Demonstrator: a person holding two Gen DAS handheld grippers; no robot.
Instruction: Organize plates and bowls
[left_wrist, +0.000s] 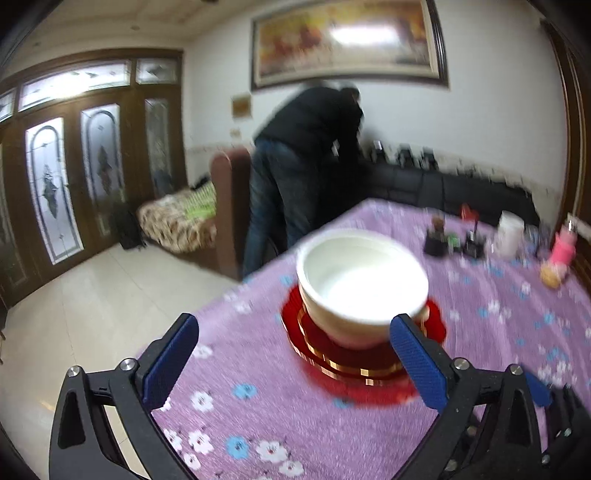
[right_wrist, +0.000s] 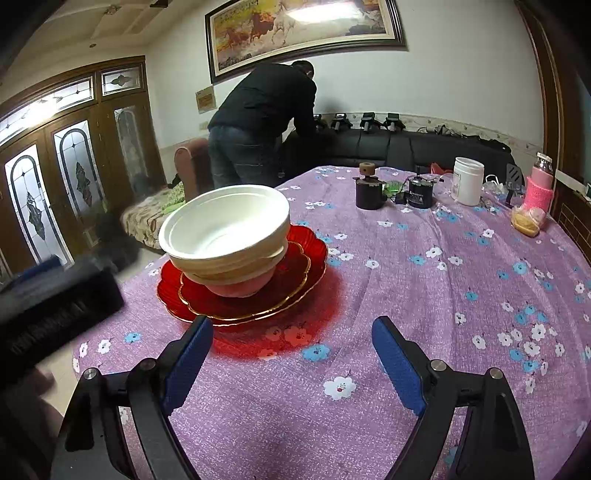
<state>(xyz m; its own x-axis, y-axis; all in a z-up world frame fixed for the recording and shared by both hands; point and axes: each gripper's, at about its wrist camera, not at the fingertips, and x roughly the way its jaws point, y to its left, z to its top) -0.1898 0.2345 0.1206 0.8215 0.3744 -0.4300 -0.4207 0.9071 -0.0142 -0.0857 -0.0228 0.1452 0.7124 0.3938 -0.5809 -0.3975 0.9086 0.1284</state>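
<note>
Stack of white ceramic bowls (right_wrist: 227, 236) is seen nested, resting on two red scalloped glass plates with gold rims (right_wrist: 258, 291), the smaller plate laid on the larger. The whole stack is set on the purple floral tablecloth (right_wrist: 406, 295) near the table edge, at about 11 o'clock in the right wrist view. In the left wrist view the top white bowl (left_wrist: 360, 284) is seen at 12 o'clock, above the red plates (left_wrist: 351, 365); that view is motion-blurred.

Left gripper (left_wrist: 295, 354): blue-padded fingers (left_wrist: 419, 363) are spread wide, nothing held. The right-hand pad is seen just beside the bowl's lower wall and over the plate rim; contact cannot be told through the blur.

Right gripper (right_wrist: 293, 360): blue pads (right_wrist: 399, 363) are held wide, empty, over bare cloth. Its left pad is seen near the plate's front rim, apart from it.

At 1 to 2 o'clock, far side of table, are noted: a dark cylindrical cup with a wooden knob (right_wrist: 369, 188), a small black motor-like canister (right_wrist: 421, 194), a white plastic jar (right_wrist: 467, 181), a pink knit-sleeved bottle (right_wrist: 539, 184).

A person in a dark jacket (right_wrist: 262, 118) is seen bent over a black sofa (right_wrist: 406, 147) behind the table.
</note>
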